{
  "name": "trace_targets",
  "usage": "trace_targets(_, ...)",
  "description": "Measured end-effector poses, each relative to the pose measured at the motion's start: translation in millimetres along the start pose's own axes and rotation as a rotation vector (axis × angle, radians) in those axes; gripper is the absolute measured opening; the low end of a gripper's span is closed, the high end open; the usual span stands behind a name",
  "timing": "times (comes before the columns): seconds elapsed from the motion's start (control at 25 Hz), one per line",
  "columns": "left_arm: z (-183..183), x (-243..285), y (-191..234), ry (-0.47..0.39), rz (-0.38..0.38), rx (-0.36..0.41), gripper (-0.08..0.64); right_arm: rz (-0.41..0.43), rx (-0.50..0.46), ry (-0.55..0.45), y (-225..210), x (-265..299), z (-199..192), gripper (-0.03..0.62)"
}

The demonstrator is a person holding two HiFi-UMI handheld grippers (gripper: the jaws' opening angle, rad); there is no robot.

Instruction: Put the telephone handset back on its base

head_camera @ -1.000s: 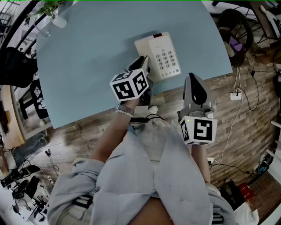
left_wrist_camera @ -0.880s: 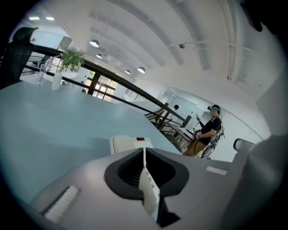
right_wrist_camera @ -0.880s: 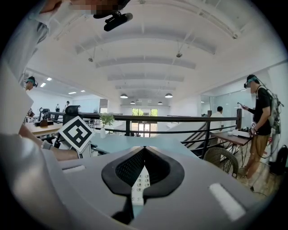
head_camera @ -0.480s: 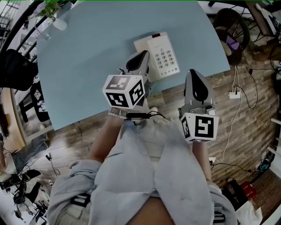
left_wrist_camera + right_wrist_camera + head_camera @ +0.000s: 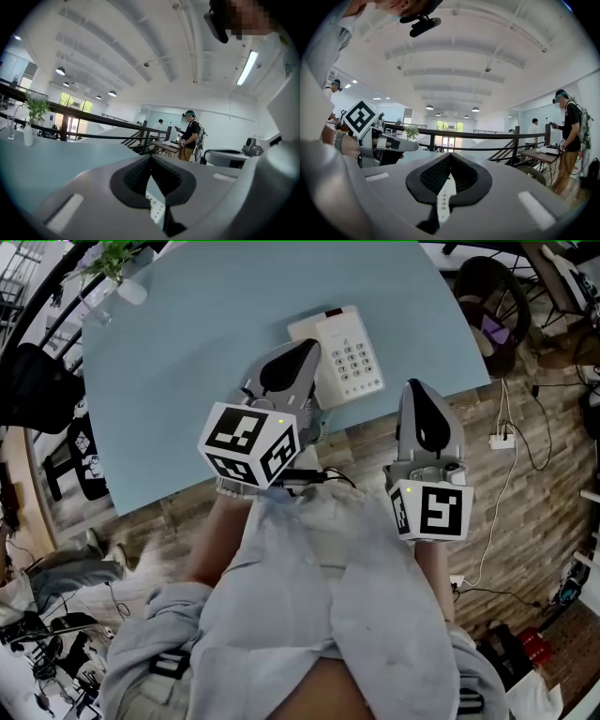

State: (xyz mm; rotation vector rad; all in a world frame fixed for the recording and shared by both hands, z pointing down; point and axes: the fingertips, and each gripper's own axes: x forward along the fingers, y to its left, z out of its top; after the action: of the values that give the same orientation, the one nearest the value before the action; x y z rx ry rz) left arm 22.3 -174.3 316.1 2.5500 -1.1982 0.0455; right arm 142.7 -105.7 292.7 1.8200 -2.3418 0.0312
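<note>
Your left tongs [image 5: 302, 352] have lifted away from the telephone [image 5: 352, 357], closed on nothing; right tongs [image 5: 419, 395] also closed, empty; dip either again and you could knock the handset askew.

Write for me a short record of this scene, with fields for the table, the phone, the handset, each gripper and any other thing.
table: light blue table, above a wooden floor
phone: white phone, keypad up, near the table's near edge
handset: cannot tell; the left gripper covers the phone's left part
left gripper: left gripper shut, holding nothing, above the phone's left side
right gripper: right gripper shut, holding nothing, beyond the table's edge
other: small plant at the far left corner
</note>
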Motion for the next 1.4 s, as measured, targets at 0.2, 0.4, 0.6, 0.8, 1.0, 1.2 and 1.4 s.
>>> trace_targets(0.2,14.6,-12.5,-13.0,-0.035,-0.039,0.030,0.003,-0.009,-0.007,-0.016,-2.2,-6.7,5.8,0.006)
trace_targets(0.4,16.7,-20.2,-20.7,-0.036,-0.064,0.068,0.003,-0.017,-0.015,-0.023,-5.7,-11.8,10.1,0.007)
trace_targets(0.6,18.0,-24.6,-26.9,-0.047,-0.065,0.088,0.003,-0.017,-0.024,-0.025,-8.0,-17.2,11.0,0.007)
trace_targets(0.8,13.8,-26.9,-27.4,-0.037,-0.067,0.097,0.003,-0.016,-0.028,-0.023,-6.7,-19.7,9.5,0.006)
trace_targets(1.0,11.4,-26.2,-27.2,-0.028,-0.067,0.093,0.003,-0.017,-0.030,-0.023,-7.6,-20.7,10.1,0.008)
trace_targets(1.2,8.5,-25.8,-26.4,-0.020,-0.065,0.095,0.003,-0.016,-0.029,-0.020,-7.5,-21.0,8.9,0.006)
trace_targets(1.4,7.2,-26.3,-25.7,-0.020,-0.063,0.096,0.003,-0.023,-0.021,-0.018,-7.3,-19.9,6.4,0.007)
